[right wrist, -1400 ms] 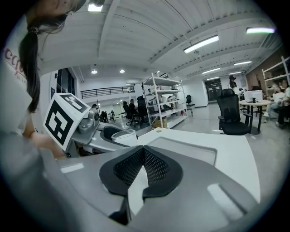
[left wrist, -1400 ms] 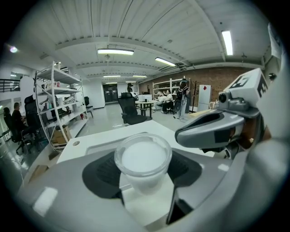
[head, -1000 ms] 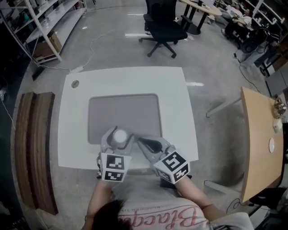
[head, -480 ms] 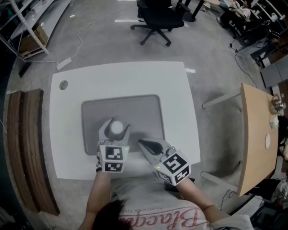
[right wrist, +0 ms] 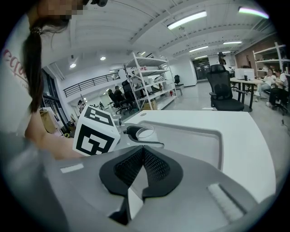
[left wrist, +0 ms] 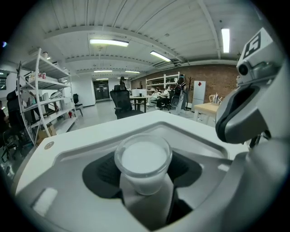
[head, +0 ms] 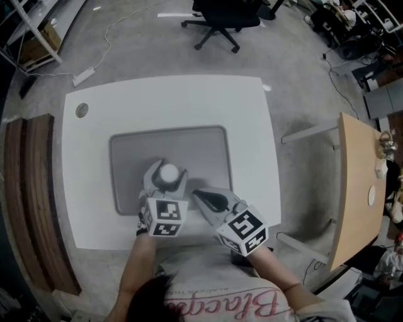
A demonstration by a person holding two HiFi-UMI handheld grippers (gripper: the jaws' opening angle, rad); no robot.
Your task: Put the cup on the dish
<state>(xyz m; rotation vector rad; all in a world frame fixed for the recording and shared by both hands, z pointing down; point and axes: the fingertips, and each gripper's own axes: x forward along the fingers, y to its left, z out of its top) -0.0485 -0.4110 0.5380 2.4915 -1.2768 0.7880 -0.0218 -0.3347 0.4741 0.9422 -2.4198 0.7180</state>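
A clear plastic cup [head: 168, 172] with a white inside stands upright between the jaws of my left gripper [head: 166, 180], which is shut on it. In the left gripper view the cup [left wrist: 142, 158] fills the gap between the dark pads. It is over the front part of a flat grey dish [head: 189, 144], a rimmed rectangular tray on the white table [head: 164, 94]. My right gripper [head: 196, 195] is just right of the cup at the dish's front edge. It is shut with nothing in it, and its pads [right wrist: 156, 165] meet.
A black office chair [head: 220, 16] stands beyond the table's far edge. A wooden desk [head: 359, 188] is to the right and a dark wooden bench [head: 28, 188] to the left. A round grommet [head: 82, 111] sits in the table's far left corner.
The left gripper has carried the cup forward, from the dish's front edge to farther over the dish. The right gripper stays shut beside it.
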